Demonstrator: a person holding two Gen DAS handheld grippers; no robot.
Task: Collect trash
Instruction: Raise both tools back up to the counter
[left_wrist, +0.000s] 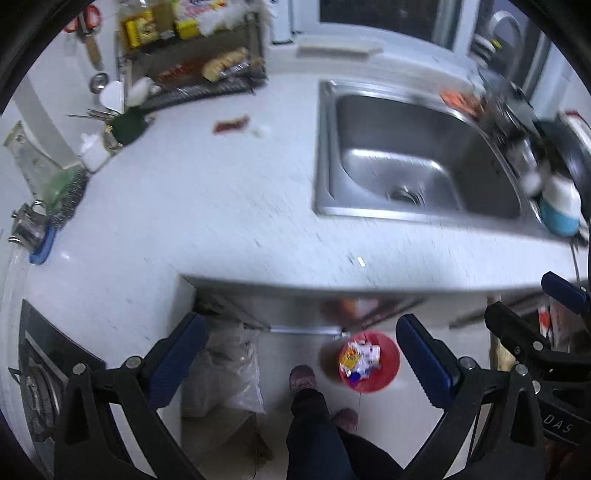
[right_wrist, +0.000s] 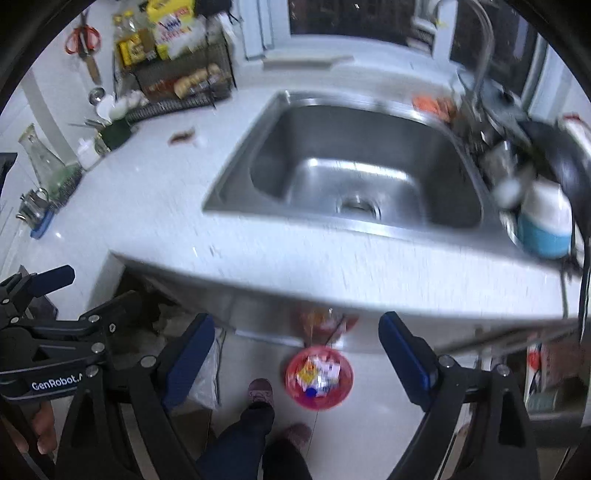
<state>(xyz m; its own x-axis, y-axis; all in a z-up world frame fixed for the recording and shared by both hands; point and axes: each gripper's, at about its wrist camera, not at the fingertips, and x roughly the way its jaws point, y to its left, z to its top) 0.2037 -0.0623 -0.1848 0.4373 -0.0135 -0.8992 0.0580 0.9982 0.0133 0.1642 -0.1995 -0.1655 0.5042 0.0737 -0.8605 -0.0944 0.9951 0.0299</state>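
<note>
Both the left gripper (left_wrist: 301, 354) and right gripper (right_wrist: 297, 349) hang spread and empty above the round red plastic bin (left_wrist: 369, 363). The dark red crumpled wrapper (left_wrist: 231, 124) on the white speckled bench (left_wrist: 203, 206) should be approached from above and pinched at its middle.

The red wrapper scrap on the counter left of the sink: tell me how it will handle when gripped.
The red wrapper scrap lies flat and crumpled on the counter, so it is probably thin, floppy and very light. Lying so low, it may slide rather than lift when pinched. The small white bit beside it looks light too.
</note>
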